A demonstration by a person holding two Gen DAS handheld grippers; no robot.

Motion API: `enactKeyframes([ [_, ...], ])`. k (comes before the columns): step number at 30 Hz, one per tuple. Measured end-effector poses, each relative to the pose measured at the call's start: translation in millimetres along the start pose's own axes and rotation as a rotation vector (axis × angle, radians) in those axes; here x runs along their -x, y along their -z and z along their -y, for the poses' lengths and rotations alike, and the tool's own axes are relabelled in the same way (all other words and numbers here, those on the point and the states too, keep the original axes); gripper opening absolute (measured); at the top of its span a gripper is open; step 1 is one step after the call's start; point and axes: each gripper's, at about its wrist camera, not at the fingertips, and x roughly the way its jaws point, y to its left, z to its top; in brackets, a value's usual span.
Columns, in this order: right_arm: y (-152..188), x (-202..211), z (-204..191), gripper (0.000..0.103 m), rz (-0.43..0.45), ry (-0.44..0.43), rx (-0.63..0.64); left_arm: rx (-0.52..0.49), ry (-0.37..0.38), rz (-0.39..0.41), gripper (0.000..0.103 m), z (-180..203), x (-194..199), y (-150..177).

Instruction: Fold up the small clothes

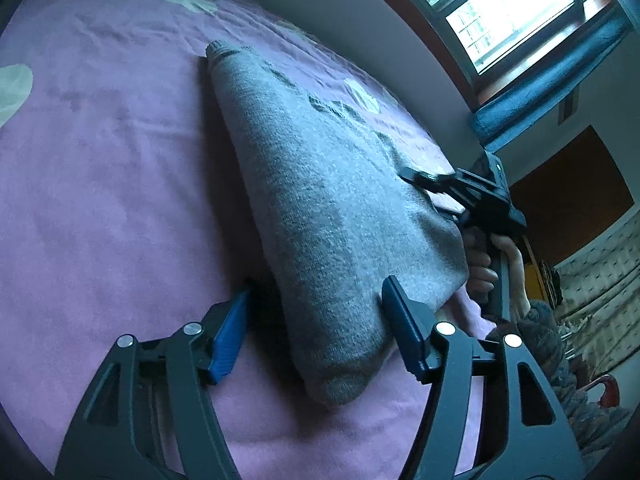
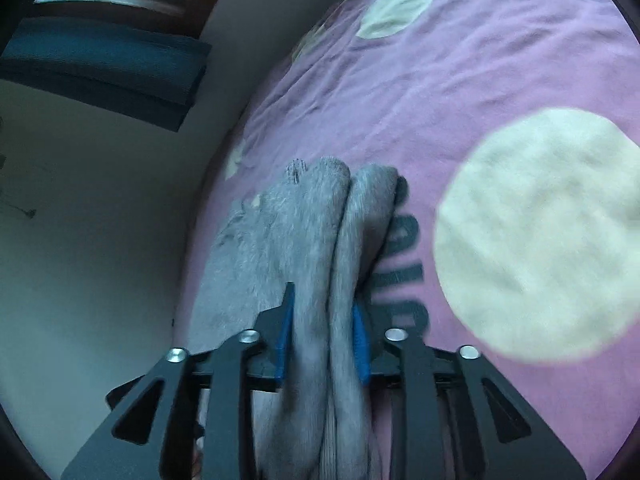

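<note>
A grey knitted garment [image 1: 320,184] with dark lettering lies folded lengthwise on the purple bedspread [image 1: 100,200]. My left gripper [image 1: 316,320] is open, its blue pads on either side of the garment's near folded corner. My right gripper [image 2: 322,320] is shut on the garment's doubled grey fabric [image 2: 320,248], which runs back between the fingers. The right gripper also shows in the left wrist view [image 1: 430,184], at the garment's far right edge, held by a hand [image 1: 484,264].
The bedspread has pale round spots, one large spot [image 2: 540,236] right of the garment. A wall [image 2: 100,220] runs close along the bed's edge. A window [image 1: 512,8] with a blue cushion [image 1: 540,76] below it stands beyond the bed.
</note>
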Motion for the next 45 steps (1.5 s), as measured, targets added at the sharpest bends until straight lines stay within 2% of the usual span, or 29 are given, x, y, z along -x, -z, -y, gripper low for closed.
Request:
enactKeyframes([
  [2,18.2,16.7,-0.9,0.061,0.016,-0.050,0.012,0.001,0.001,0.005,0.064,-1.0,2.1,2.1],
  [4,33.7,29.2,-2.2,0.074,0.019,-0.058,0.031,-0.002,-0.008,0.005,0.062,-1.0,2.3,2.6],
  [6,53.0,33.1,-4.5,0.075,-0.018,-0.051,0.069,-0.001,-0.019,0.007,0.054,-2.3,2.3,3.4],
  [8,67.6,32.3,-12.7,0.073,-0.038,0.004,0.149,0.007,-0.024,0.002,0.048,-4.5,0.7,2.5],
  [9,73.0,30.5,-17.4,0.069,-0.045,0.041,0.184,0.013,-0.021,0.001,0.045,-5.8,0.4,2.4],
  [11,80.2,23.1,-20.3,0.044,-0.076,0.077,0.196,0.022,-0.003,-0.009,0.033,-4.7,-2.2,1.1],
  [12,81.9,18.3,-16.2,0.022,-0.109,0.048,0.163,0.034,0.013,-0.019,0.026,-5.0,-3.4,0.8],
  [15,86.2,24.8,-13.1,0.017,-0.093,0.005,0.119,0.036,0.021,-0.005,0.019,-1.4,1.6,-2.2],
  [16,88.6,31.6,-12.1,0.016,-0.085,-0.041,0.088,0.026,0.023,0.004,0.018,1.6,6.2,-2.9],
  [19,98.0,43.0,-9.4,0.015,-0.089,-0.085,0.073,-0.014,0.019,0.011,0.017,7.6,13.4,-2.2],
  [22,105.7,39.7,7.5,0.015,-0.105,-0.065,0.051,-0.037,-0.017,-0.003,0.017,3.1,8.1,1.4],
  [24,107.4,36.6,12.0,0.015,-0.104,-0.085,0.049,-0.046,-0.033,-0.006,0.019,0.4,5.5,1.1],
  [26,108.3,38.8,7.6,0.016,-0.098,-0.089,0.076,-0.074,-0.065,0.005,0.024,4.6,5.5,-0.2],
  [28,109.0,38.1,7.8,0.019,-0.091,-0.094,0.071,-0.091,-0.112,0.021,0.037,8.2,6.9,0.5],
  [33,108.6,44.5,11.4,0.022,-0.076,-0.122,0.049,-0.088,-0.142,0.034,0.050,7.0,9.3,1.6],
  [45,111.8,53.2,19.3,0.025,-0.034,-0.112,0.036,-0.102,-0.200,0.057,0.063,10.4,13.9,8.1],
])
